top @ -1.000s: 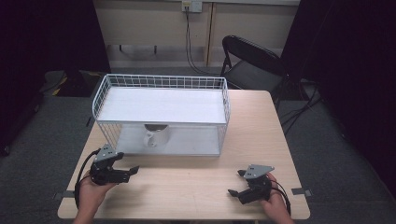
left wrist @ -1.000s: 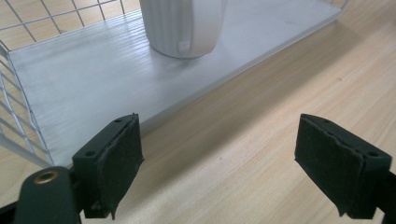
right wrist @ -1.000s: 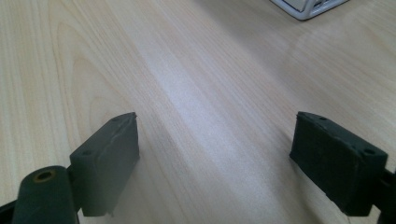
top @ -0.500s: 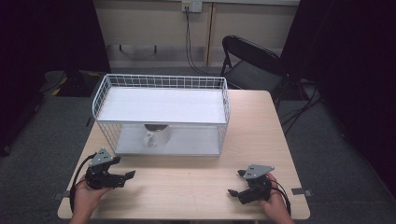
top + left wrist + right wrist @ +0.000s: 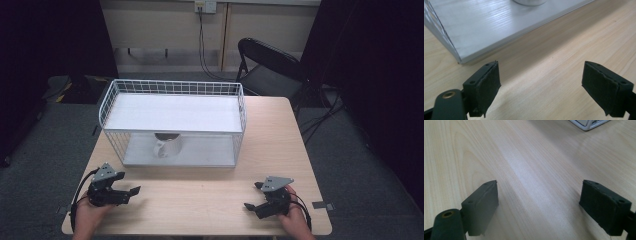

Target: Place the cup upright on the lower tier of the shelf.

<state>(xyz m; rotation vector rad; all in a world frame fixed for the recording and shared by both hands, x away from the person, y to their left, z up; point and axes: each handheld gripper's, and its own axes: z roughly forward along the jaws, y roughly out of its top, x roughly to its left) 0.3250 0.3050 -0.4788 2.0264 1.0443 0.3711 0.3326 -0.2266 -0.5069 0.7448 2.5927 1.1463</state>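
A white wire rack (image 5: 172, 107) with two shelves stands at the back middle of the wooden table (image 5: 210, 200). On its lower shelf sits a white mug (image 5: 167, 145). My left gripper (image 5: 129, 194) rests near the front left edge, open, with nothing between its pads and its jaws pointing right. In the left gripper view the gripper (image 5: 544, 87) faces the rack's white base board (image 5: 486, 25), and the mug's bottom (image 5: 530, 2) shows at the top edge. My right gripper (image 5: 252, 195) lies near the front right, open and empty; its own view (image 5: 539, 207) looks over bare wood.
A black folding chair (image 5: 270, 65) stands behind the table's far right corner. Grey carpet surrounds the table. A corner of the rack (image 5: 589, 123) shows at the top of the right gripper view. Bare tabletop lies between the two grippers.
My left gripper has drawn back a little toward the front left edge of the table. The right gripper has stayed put.
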